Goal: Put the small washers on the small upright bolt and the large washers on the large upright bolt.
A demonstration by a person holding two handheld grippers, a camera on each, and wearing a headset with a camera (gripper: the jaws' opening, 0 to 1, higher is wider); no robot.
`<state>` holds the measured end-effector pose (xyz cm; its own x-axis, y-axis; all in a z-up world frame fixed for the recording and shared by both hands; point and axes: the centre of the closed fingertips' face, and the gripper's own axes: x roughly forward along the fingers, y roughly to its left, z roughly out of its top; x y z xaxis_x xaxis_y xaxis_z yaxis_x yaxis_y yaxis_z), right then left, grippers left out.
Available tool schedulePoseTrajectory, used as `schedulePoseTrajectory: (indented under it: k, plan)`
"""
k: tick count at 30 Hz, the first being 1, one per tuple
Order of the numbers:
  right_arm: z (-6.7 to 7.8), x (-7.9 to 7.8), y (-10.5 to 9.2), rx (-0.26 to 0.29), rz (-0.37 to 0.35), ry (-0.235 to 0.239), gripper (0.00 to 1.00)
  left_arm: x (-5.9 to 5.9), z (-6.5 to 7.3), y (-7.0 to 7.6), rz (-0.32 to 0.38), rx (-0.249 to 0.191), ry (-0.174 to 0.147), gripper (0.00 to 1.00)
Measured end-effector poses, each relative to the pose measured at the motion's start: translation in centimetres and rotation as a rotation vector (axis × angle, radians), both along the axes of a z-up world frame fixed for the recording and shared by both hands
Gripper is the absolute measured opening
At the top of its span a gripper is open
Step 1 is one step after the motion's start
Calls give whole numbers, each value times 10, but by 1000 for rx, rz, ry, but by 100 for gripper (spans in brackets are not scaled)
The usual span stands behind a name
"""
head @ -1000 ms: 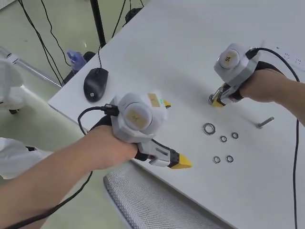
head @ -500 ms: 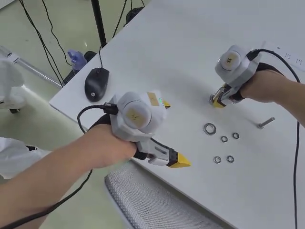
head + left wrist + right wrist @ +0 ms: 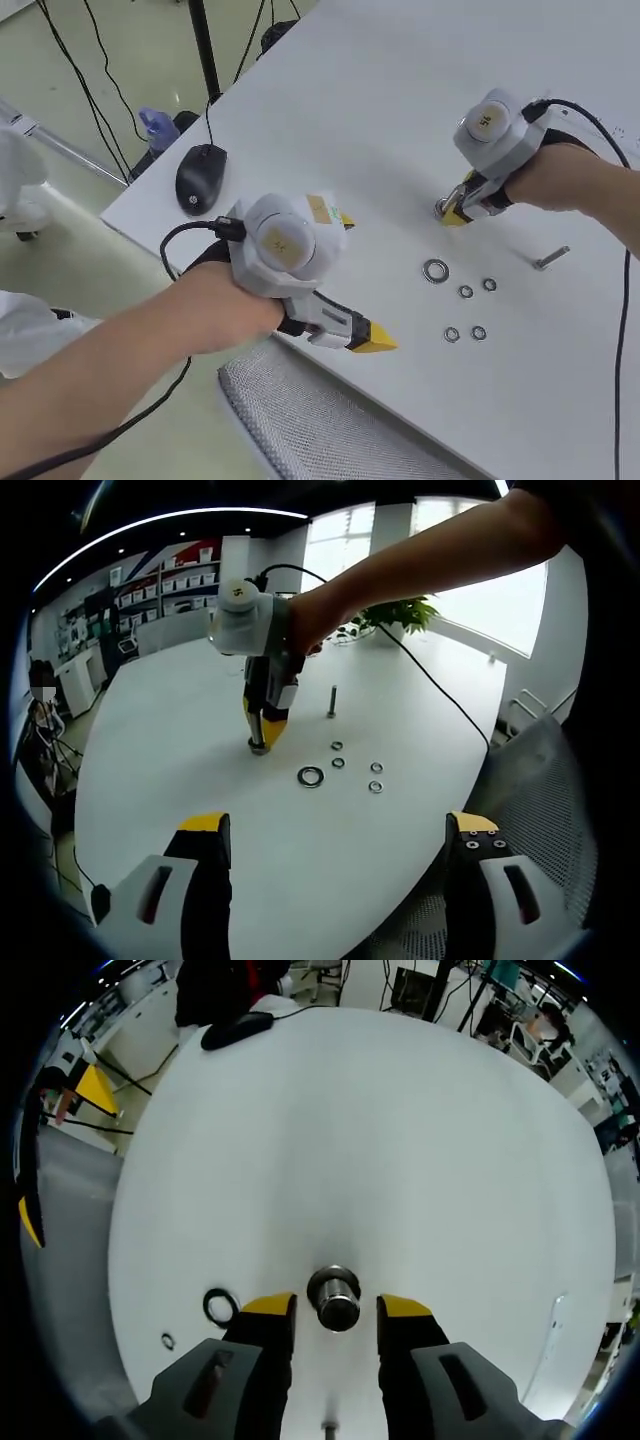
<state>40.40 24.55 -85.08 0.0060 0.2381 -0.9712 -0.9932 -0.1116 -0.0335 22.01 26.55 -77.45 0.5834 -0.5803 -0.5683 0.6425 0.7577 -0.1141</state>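
The large bolt stands upright on the white table, between the jaws of my right gripper. The jaws sit close on either side with small gaps, so the gripper is open. In the head view this right gripper is at the right, over the large bolt. A large washer and several small washers lie flat just in front of it. The small bolt stands upright beyond the washers. My left gripper is wide open and holds nothing, near the table's front edge.
A black mouse lies near the table's left corner, with cables running off the edge. A grey mesh chair sits below the front edge under my left gripper. Broad bare tabletop stretches behind the bolts.
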Motion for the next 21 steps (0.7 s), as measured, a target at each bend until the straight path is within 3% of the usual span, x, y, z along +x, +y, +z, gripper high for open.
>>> schedulePoseTrajectory:
  k: [9, 18, 21]
  plan:
    - [19, -1, 0, 30, -9, -10, 34, 0, 9, 0, -11, 5, -14, 88]
    - [35, -20, -16, 17, -21, -16, 33, -7, 14, -1, -26, 9, -11, 87]
    - [35, -23, -21, 15, -22, -16, 33, -8, 18, -1, -19, -16, -7, 88]
